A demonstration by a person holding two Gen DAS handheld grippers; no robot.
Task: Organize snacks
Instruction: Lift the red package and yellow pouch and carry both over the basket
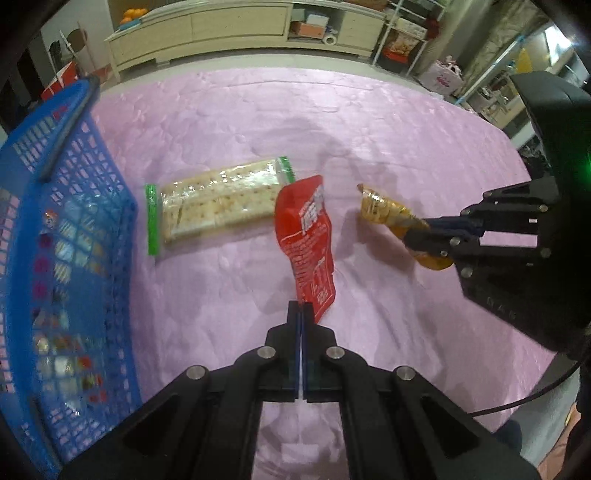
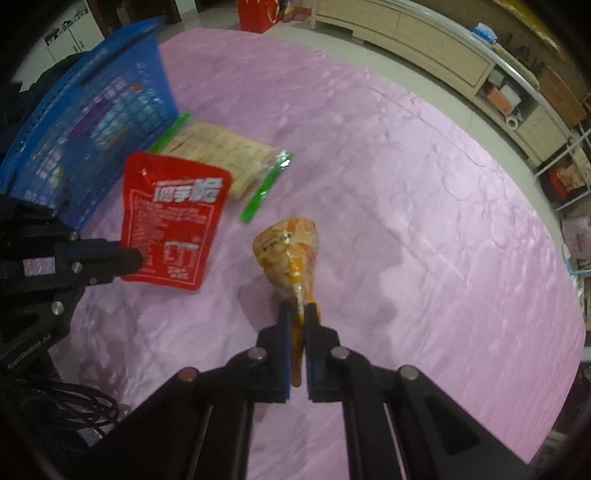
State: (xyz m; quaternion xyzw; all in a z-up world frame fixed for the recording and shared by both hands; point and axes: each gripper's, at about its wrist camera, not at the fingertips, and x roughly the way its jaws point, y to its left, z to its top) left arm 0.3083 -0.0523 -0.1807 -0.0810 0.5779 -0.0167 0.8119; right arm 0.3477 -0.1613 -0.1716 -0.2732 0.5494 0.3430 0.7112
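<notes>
My left gripper [image 1: 301, 306] is shut on the lower edge of a red snack pouch [image 1: 308, 236] and holds it above the pink table; the pouch also shows in the right wrist view [image 2: 171, 218]. My right gripper [image 2: 298, 310] is shut on the tail of an orange-yellow snack packet [image 2: 286, 251], seen from the left wrist view [image 1: 388, 214] to the right of the red pouch. A clear cracker pack with green ends [image 1: 218, 203] lies flat between the pouches and the blue basket [image 1: 85, 229].
The blue mesh basket [image 2: 110, 96] stands at the table's left side and holds several small wrapped snacks. The table wears a pink cloth [image 1: 369, 122]. A low cream cabinet [image 1: 240, 29] and wire shelves stand beyond the far edge. A black cable [image 2: 62, 406] lies at lower left.
</notes>
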